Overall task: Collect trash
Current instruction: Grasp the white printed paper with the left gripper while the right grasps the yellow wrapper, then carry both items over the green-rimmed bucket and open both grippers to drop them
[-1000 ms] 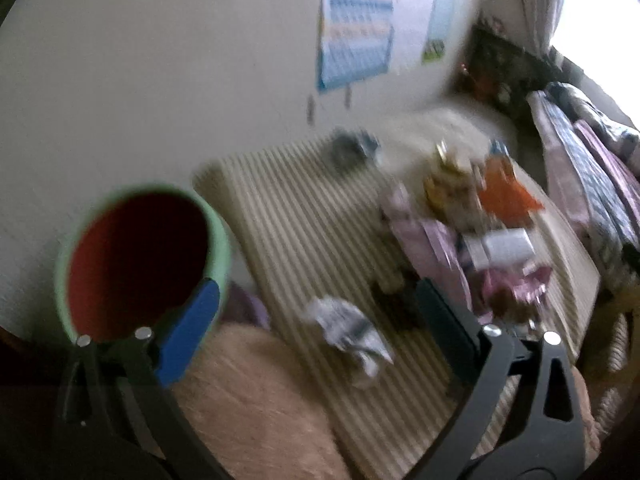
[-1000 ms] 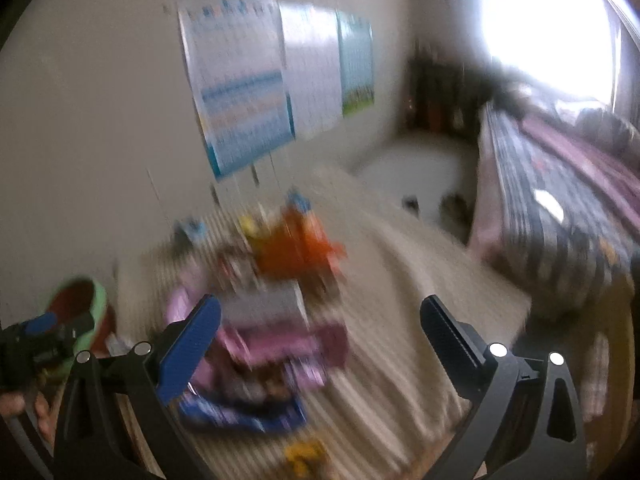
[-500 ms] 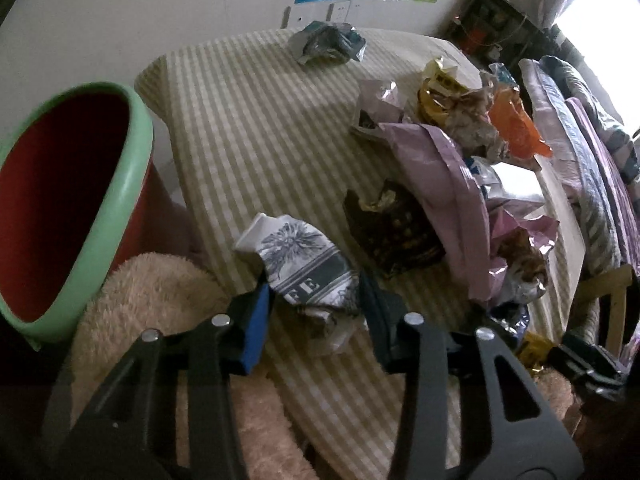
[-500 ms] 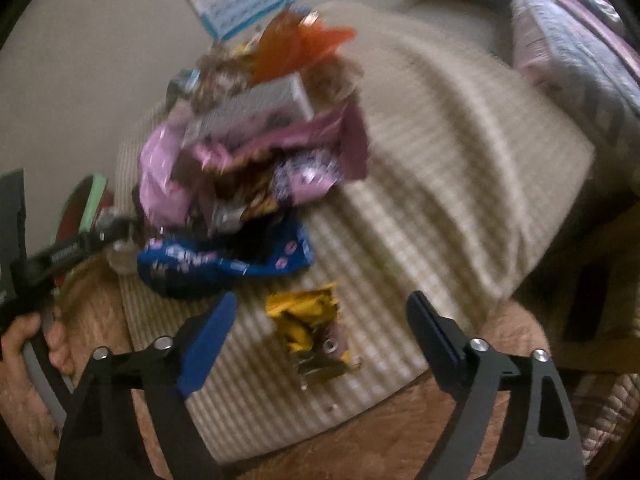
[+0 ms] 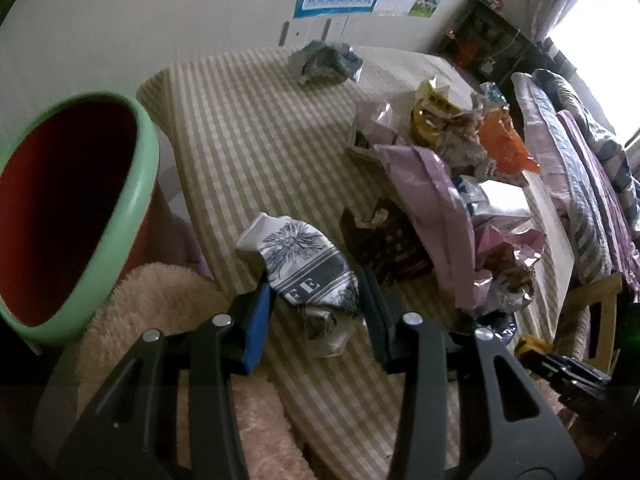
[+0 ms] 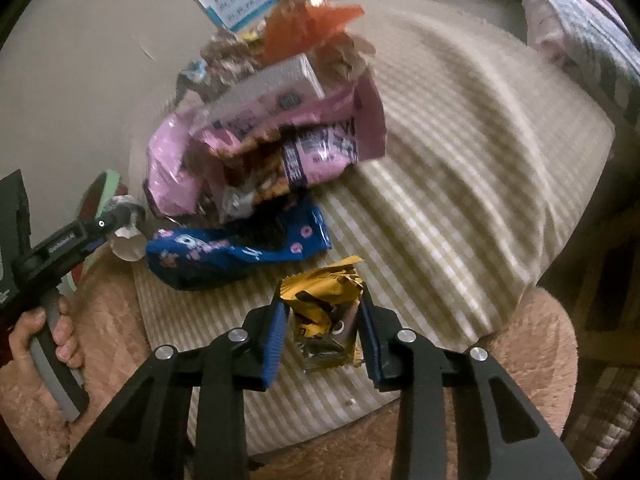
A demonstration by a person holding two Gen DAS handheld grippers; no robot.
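Between both hand-held grippers now, wrappers [image 5: 308, 270].

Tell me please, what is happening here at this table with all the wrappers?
A person is clearing trash from a table with a checked cloth, one hand-held gripper in each hand. The left hand-held gripper is clamped on a crumpled black-and-white wrapper near the table edge. The right hand-held gripper is closing, with a yellow snack wrapper between its fingers. A red bin with a green rim stands beside the table, at the left. A pile of other wrappers is on the cloth.
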